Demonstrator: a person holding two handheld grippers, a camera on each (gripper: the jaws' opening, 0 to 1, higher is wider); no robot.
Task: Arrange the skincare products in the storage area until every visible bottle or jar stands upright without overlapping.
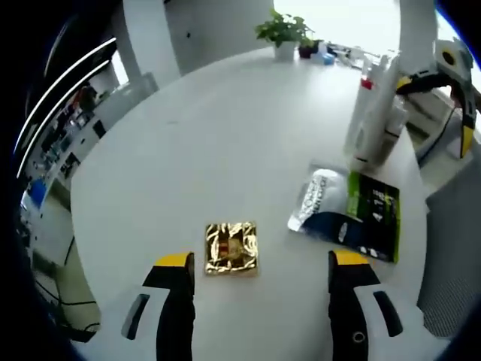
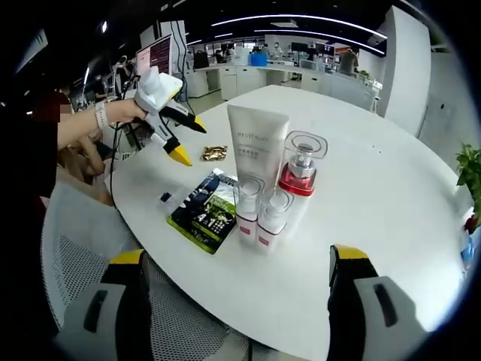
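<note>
— Where are your claws?
— Your left claw point(image 1: 259, 265) is wide open over the gold packet point(image 1: 231, 247). Your right claw point(image 2: 239, 263) is wide open too.
— And the bottles point(image 2: 259, 214)?
— Upright, touching the tube point(image 2: 255, 148), beside the pouch point(image 2: 208, 209) on the worktop point(image 2: 376, 188).

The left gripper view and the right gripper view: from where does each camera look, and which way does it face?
Left gripper view: rides on the open left gripper, facing across the round white table at a crinkled gold foil packet; own jaws show.
Right gripper view: rides on the open right gripper, facing the white upright tube and clear-capped bottles; own jaws show, plus a hand holding the left gripper.
Shared: the table, the gold packet, the flat black-and-green sachet.
</note>
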